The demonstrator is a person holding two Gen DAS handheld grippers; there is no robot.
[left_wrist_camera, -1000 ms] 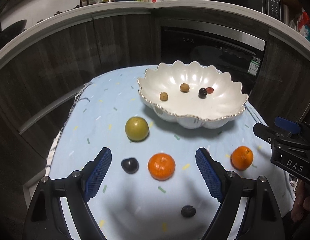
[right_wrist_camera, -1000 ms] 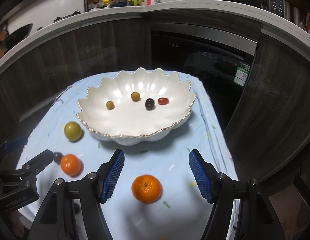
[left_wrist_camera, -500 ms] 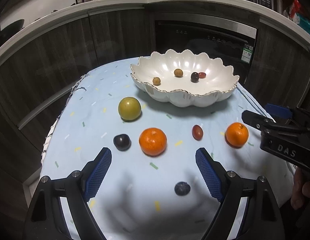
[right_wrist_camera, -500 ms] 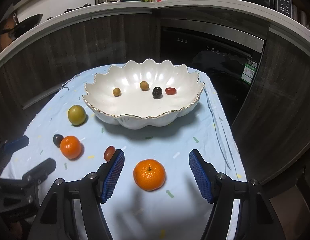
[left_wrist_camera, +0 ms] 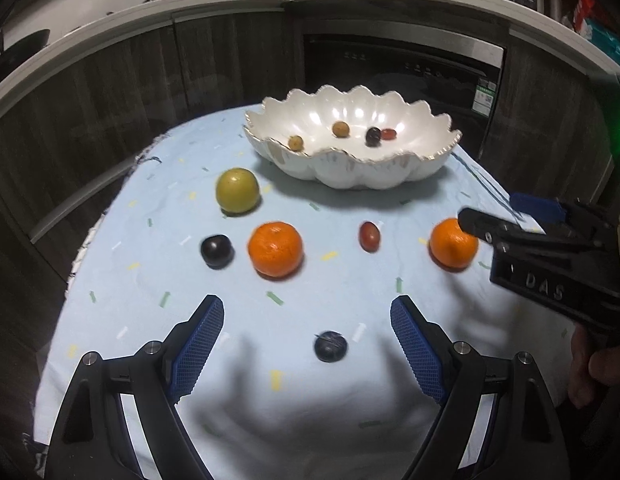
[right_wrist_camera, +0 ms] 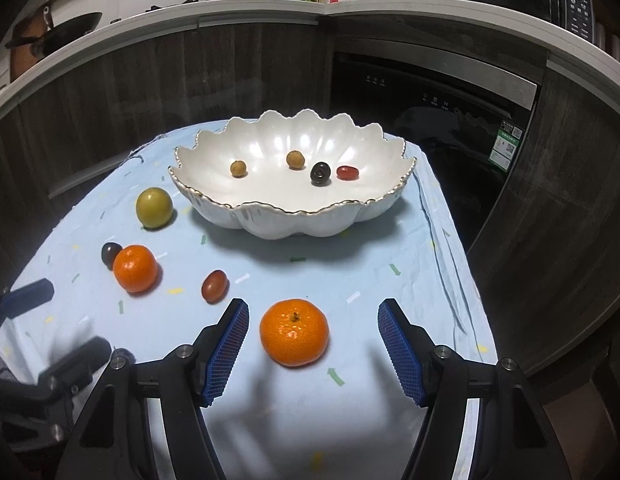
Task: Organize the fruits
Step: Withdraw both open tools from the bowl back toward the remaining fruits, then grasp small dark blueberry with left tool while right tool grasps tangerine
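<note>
**Four small fruits in the bowl, six left on the surface**

Both tongs stand wide open and hold nothing. We see the right tongs (right_wrist_camera: pixel 313 344) bracketing a mandarin (right_wrist_camera: pixel 293 332) that rests on the cloth between their blue pads, untouched. The left tongs (left_wrist_camera: pixel 307 344) hover over a small dark berry (left_wrist_camera: pixel 330 345) lying between their pads, likewise not gripped.

Outward from these, we count a second mandarin (left_wrist_camera: pixel 274 254), a dark plum (left_wrist_camera: pixel 217 251), a reddish oval fruit (left_wrist_camera: pixel 369 236) and a green-yellow round fruit (left_wrist_camera: pixel 237 190), all loose on the blue-covered surface (left_wrist_camera: pixel 157 264). Beyond them the scalloped white bowl (right_wrist_camera: pixel 310 216) holds two tan fruits, one dark one and one red one. We judge the task under halfway done.

Legible writing: "DAS" on the body of the right tongs, seen from the left wrist. The green sticker (right_wrist_camera: pixel 506 145) on the dark appliance is too small to read.
</note>
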